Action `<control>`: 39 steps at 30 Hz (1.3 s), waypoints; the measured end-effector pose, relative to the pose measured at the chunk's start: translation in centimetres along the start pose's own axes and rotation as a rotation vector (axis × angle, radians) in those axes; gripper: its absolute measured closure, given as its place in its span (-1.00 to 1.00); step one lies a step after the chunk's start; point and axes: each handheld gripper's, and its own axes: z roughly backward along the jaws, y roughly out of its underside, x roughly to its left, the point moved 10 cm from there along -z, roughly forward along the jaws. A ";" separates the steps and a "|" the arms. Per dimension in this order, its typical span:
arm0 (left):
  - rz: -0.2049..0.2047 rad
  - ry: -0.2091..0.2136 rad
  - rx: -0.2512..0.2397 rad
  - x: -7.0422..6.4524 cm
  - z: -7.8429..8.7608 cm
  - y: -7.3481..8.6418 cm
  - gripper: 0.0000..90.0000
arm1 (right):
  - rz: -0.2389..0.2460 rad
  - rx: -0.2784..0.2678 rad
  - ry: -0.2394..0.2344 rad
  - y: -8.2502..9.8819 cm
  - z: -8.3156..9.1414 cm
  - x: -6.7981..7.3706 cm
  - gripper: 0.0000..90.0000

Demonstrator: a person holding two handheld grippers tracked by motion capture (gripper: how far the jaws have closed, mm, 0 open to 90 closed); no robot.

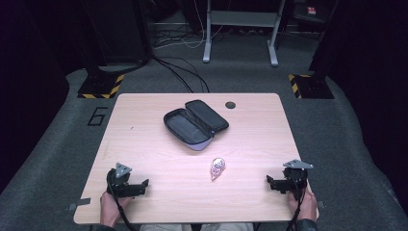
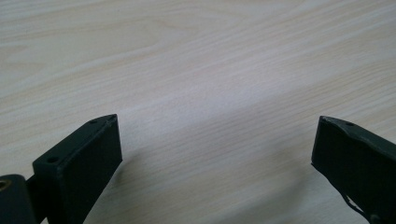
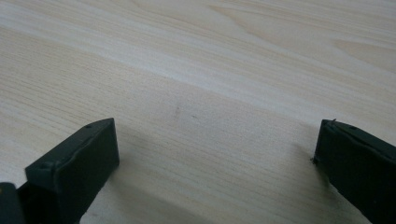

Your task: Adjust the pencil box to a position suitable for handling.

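Observation:
An open black zip case (image 1: pixel 195 123) with a grey lining lies at the middle of the wooden table (image 1: pixel 144 139), toward its far side. A small pinkish wrapped object (image 1: pixel 217 168) lies nearer me, right of centre. My left gripper (image 1: pixel 144 184) rests on the near left of the table, held by a hand, pointing right; its jaws stand wide apart over bare wood (image 2: pixel 215 140). My right gripper (image 1: pixel 269 182) rests at the near right edge, pointing left, and its jaws are likewise wide apart with nothing between them (image 3: pixel 215 149).
A small dark round hole cover (image 1: pixel 230 104) sits near the table's far edge. Beyond the table, cables (image 1: pixel 183 72) cross the grey floor, with a grey metal stand (image 1: pixel 240 33) and yellow-black striped bases (image 1: pixel 101 86) at both sides.

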 end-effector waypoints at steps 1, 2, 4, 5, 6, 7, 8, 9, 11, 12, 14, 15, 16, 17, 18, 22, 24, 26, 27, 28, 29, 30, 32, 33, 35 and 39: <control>0.000 0.000 0.000 0.0 0.0 0.0 -0.96 | 0.000 0.000 0.000 0.0 0.0 0.0 -1.00; 0.000 0.007 -0.022 -0.5 0.1 -0.6 -0.96 | 0.001 0.005 -0.002 0.0 0.0 0.0 -1.00; -0.006 0.016 -0.015 -0.7 0.3 -0.8 -0.96 | 0.005 0.000 -0.001 0.0 0.0 0.0 -1.00; -0.009 0.027 -0.028 -1.3 0.4 -1.4 -0.96 | 0.002 0.002 0.000 0.0 0.0 0.0 -1.00; -0.014 0.036 -0.030 -1.6 0.4 -1.7 -0.96 | 0.001 0.002 -0.001 0.0 0.0 0.0 -1.00; -0.020 0.039 -0.032 -1.8 0.4 -1.9 -0.96 | 0.000 0.000 0.000 0.0 0.0 0.0 -1.00; -0.020 0.037 -0.046 -2.1 0.3 -2.1 -0.96 | 0.000 -0.001 0.001 0.0 0.0 0.0 -1.00; -0.027 0.052 -0.032 -2.3 0.4 -2.2 -0.96 | 0.004 0.001 0.000 0.0 0.0 0.0 -1.00; -0.033 0.054 -0.037 -2.5 0.4 -2.4 -0.96 | 0.001 -0.001 0.000 0.0 0.0 0.0 -1.00; -0.034 0.066 -0.039 -3.0 0.3 -2.6 -0.95 | -0.003 0.000 0.001 0.0 0.0 0.0 -1.00; -0.049 0.073 -0.043 -3.6 0.2 -2.9 -0.95 | 0.004 -0.003 0.000 0.0 0.0 0.0 -1.00; -0.050 0.076 -0.043 -3.9 0.2 -3.0 -0.95 | -0.002 0.003 0.000 0.0 0.0 0.0 -1.00; -0.050 0.076 -0.043 -3.9 0.2 -3.0 -0.95 | -0.002 0.003 0.000 0.0 0.0 0.0 -1.00; -0.059 0.087 -0.053 -4.6 0.0 -3.4 -0.95 | 0.002 0.004 -0.002 0.0 0.0 0.0 -1.00; -0.055 0.097 -0.055 -5.0 0.0 -3.6 -0.95 | 0.002 0.000 0.001 0.0 0.0 0.0 -1.00; -0.075 0.133 -0.049 -6.5 -0.3 -4.3 -0.96 | 0.000 0.002 0.000 0.0 0.0 0.0 -1.00; -0.077 0.135 -0.052 -6.9 -0.4 -4.6 -0.96 | 0.000 0.003 -0.001 0.0 0.0 0.0 -1.00; -0.083 0.148 -0.055 -7.6 -0.5 -5.1 -0.96 | -0.001 0.000 0.001 0.0 0.0 0.0 -1.00; -0.094 0.159 -0.049 -8.1 -0.6 -5.3 -0.96 | 0.004 -0.001 0.000 0.0 0.0 0.0 -1.00; -0.104 0.168 -0.047 -8.5 -0.7 -5.5 -0.96 | -0.003 0.000 0.001 0.0 0.0 0.0 -1.00; -0.116 0.181 -0.045 -9.2 -0.9 -5.9 -0.97 | 0.002 0.001 0.000 0.0 0.0 0.0 -1.00; -0.116 0.181 -0.045 -9.2 -0.9 -5.9 -0.97 | 0.002 0.001 0.000 0.0 0.0 0.0 -1.00; -0.137 0.199 -0.051 -10.5 -1.3 -6.5 -0.99 | -0.002 0.003 0.000 0.0 0.0 0.0 -1.00; -0.137 0.199 -0.051 -10.5 -1.3 -6.5 -0.99 | -0.002 0.003 0.000 0.0 0.0 0.0 -1.00; -0.143 0.205 -0.067 -11.8 -1.8 -7.1 -0.99 | -0.002 0.000 0.000 0.0 0.0 0.0 -1.00; -0.171 0.232 -0.063 -13.4 -2.3 -7.8 -1.00 | -0.002 -0.001 0.000 0.0 0.0 0.0 -1.00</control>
